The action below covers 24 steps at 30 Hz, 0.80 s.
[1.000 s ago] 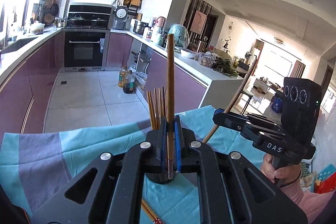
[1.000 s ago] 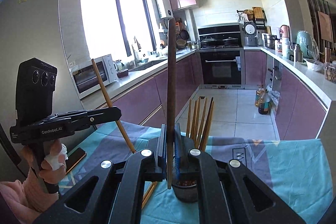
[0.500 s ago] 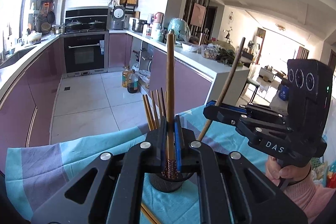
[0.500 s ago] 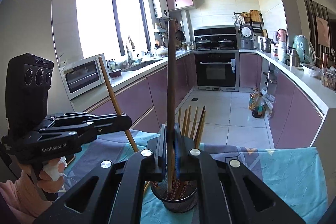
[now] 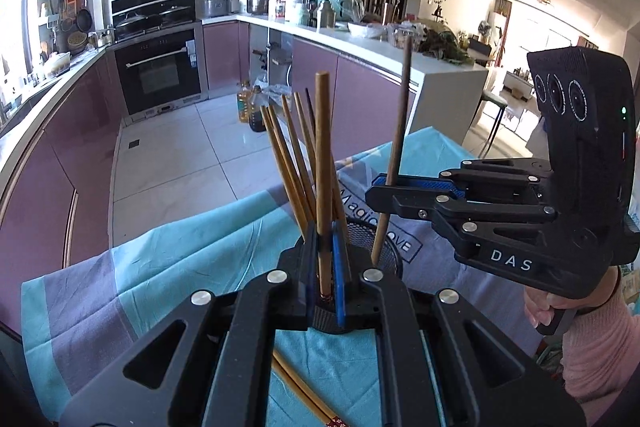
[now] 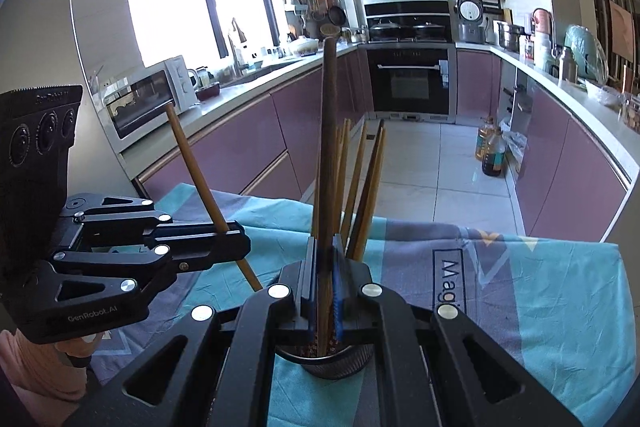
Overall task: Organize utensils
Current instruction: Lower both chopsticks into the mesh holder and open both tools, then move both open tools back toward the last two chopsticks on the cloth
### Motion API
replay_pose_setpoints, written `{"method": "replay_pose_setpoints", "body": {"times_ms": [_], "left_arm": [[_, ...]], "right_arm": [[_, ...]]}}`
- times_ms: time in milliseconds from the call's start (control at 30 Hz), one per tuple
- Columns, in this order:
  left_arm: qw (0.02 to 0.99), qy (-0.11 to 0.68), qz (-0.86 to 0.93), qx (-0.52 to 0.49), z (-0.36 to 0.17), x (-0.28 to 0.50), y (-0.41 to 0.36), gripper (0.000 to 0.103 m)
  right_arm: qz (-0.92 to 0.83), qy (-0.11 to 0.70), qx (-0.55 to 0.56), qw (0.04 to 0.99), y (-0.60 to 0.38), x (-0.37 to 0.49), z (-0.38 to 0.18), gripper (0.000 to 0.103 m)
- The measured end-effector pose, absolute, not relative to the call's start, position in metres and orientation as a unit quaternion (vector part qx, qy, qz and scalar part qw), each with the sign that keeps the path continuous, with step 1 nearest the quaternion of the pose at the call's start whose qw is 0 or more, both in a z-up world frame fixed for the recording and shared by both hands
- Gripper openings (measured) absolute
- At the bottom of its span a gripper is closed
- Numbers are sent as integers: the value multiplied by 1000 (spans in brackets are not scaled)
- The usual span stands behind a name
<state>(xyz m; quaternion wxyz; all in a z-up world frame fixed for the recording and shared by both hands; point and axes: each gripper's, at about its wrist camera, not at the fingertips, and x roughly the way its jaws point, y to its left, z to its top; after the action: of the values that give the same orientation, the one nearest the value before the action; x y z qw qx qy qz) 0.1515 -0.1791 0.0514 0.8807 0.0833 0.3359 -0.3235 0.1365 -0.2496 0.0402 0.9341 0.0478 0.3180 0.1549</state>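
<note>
Teal-and-lilac cloth (image 5: 168, 267) covers the worktop, its far edge dropping to the tiled kitchen floor (image 5: 168, 147), where open room runs to the oven (image 6: 410, 79). Purple cabinets (image 6: 240, 147) close in both sides of that aisle, and two oil bottles (image 6: 490, 151) stand on the floor by the right-hand run. On the cloth, near its far edge, a black mesh holder (image 6: 340, 361) carries a fan of upright chopsticks (image 5: 288, 163). The left tongs (image 5: 326, 267) are clamped on a light wooden chopstick (image 5: 323, 167), its patterned lower end inside the holder's mouth. The right tongs (image 6: 324, 283) are likewise clamped on a darker chopstick (image 6: 329, 131), held nearly upright with its tip in the same holder. Both tongs crowd the holder from opposite sides, each body reaching across the cloth toward the other, with the standing chopsticks between them. One more chopstick (image 5: 304, 387) lies flat on the cloth under the left tongs.
</note>
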Motion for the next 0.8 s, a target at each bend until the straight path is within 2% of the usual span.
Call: {"method": "replay_pose_setpoints", "body": {"times_ms": [467,767,800], "left_arm": [[862,390,-323,34,18,207,-171,8],[869,384,-312,5,5,205,-150,15],[871,381,-311,2,6,203,-148,17]], "right_arm": [[141,338,75,927,-257,157,21,7],[143,337,80,927,-260,149,16,8],[145,336,80,927,-259,147,16,11]]}}
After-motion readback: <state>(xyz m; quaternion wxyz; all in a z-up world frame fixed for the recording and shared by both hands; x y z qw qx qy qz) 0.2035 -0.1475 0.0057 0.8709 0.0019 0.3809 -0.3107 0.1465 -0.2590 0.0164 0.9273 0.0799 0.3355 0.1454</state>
